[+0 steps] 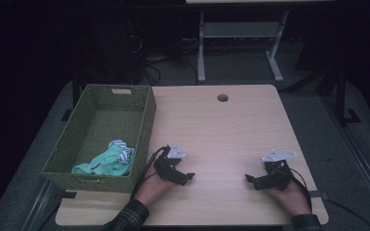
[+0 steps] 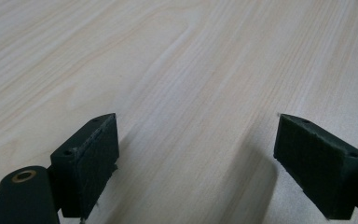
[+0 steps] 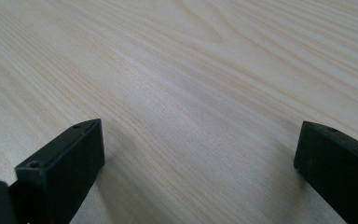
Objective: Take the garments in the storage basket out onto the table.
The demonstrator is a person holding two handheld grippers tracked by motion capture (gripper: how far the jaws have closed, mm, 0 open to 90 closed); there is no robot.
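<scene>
I am viewing a table [image 1: 231, 130] of pale, smooth, matt wood grain; a woven green wicker basket [image 1: 139, 130] holding soft crumpled cloth [image 1: 107, 161]; both grippers' pads [image 2: 95, 163] looking matt black, slightly fuzzy.

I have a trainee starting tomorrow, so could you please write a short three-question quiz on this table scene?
1. True or false: both grippers are holding cloth.
2. Where does the teal cloth lie? A) in the green basket B) on the table C) between the grippers
3. Which gripper rests nearer the basket?

Key:
1. False; the left gripper and right gripper are open and empty.
2. A
3. The left gripper.
</scene>
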